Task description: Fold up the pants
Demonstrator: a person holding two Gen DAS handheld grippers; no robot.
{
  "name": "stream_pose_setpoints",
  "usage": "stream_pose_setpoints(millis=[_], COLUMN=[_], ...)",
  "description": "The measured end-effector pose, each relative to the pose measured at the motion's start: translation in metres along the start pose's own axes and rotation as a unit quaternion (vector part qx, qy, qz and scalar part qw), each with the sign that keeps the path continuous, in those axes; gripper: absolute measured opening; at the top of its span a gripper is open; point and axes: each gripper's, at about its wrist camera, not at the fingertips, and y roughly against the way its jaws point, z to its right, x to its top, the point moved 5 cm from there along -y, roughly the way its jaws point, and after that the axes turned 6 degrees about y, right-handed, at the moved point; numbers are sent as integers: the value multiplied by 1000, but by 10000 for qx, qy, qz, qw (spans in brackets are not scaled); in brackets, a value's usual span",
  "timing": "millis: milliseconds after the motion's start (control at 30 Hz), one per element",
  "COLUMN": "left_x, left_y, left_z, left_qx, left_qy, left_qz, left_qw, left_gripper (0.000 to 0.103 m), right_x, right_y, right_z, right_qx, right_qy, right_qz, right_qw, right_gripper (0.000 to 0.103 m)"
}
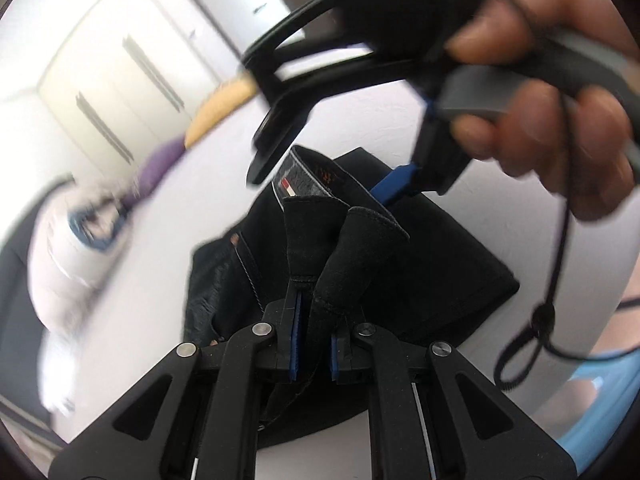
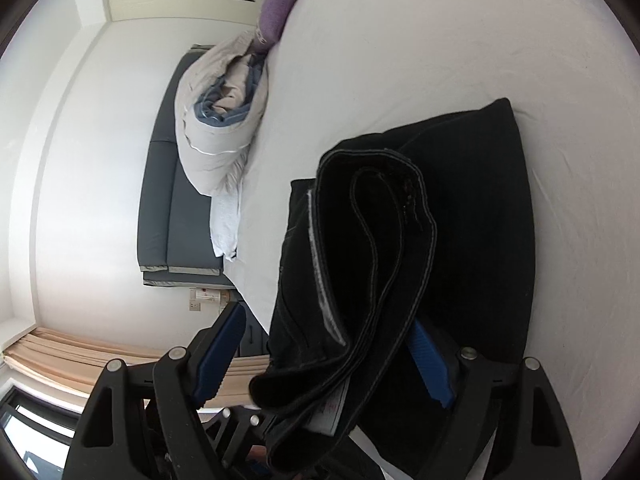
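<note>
Black pants (image 1: 440,272) lie folded on the white bed sheet (image 1: 400,112). My left gripper (image 1: 314,320) is shut on a bunch of black pant cloth that sticks up between its blue pads. Beyond it a hand holds my right gripper (image 1: 326,176) over the waistband with the label. In the right wrist view the pants (image 2: 480,200) have a thick folded, stitched edge lying between the wide-apart fingers of my right gripper (image 2: 328,316). The left blue pad (image 2: 222,352) stands clear of the cloth. The right pad (image 2: 430,364) is close beside it.
A rolled grey and blue duvet (image 2: 216,120) lies along the bed's left side, with a purple pillow (image 2: 276,12) beyond it. A dark grey padded headboard (image 2: 168,200) meets the wall. White sheet (image 2: 440,40) stretches past the pants.
</note>
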Motion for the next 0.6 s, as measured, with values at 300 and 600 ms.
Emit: stream_pose_setpoints(millis=[300, 600], left_x=[-12, -6], left_y=[6, 3], left_z=[37, 56], left_qx=[608, 587], left_qy=[-1110, -1553], left_qz=[455, 864], left_qw=[9909, 9823], left_gripper=[9, 10], right_x=[2, 1], right_y=[5, 37], right_z=[8, 19], right_qx=[-244, -118], right_qy=[252, 354], right_qz=[121, 645], right_qw=[9993, 9972], right_gripper=[21, 18])
